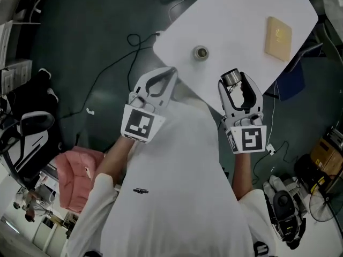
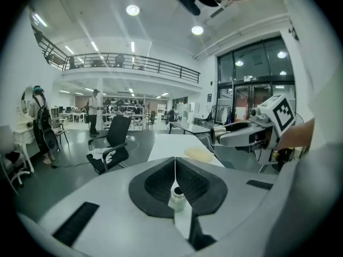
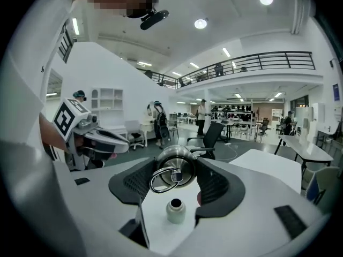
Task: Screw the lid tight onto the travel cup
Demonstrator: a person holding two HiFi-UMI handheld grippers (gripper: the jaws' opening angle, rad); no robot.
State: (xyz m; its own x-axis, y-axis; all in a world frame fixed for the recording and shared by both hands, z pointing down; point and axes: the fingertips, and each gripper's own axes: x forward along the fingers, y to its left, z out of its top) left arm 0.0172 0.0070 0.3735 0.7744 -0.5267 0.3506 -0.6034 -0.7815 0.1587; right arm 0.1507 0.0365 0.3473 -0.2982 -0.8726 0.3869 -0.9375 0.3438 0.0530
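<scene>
The travel cup [image 1: 201,52] is a small pale bottle with an open mouth, standing upright on the white table [image 1: 241,15]. Its steel lid [image 1: 231,77], domed with a wire ring, sits between the pads of my right gripper [image 1: 237,81], which is shut on it near the table's near edge. In the right gripper view the lid [image 3: 177,164] hangs above and short of the cup [image 3: 175,210]. My left gripper [image 1: 171,72] is shut and empty, left of the cup at the table's edge. The left gripper view shows the cup [image 2: 177,198] just beyond the closed jaws.
A tan block [image 1: 278,38] lies on the table's far right. Dark floor with cables [image 1: 115,63] surrounds the table. A pink cloth [image 1: 80,170] lies at lower left, and equipment [image 1: 284,208] sits at lower right. A black office chair [image 2: 110,143] stands off to the left.
</scene>
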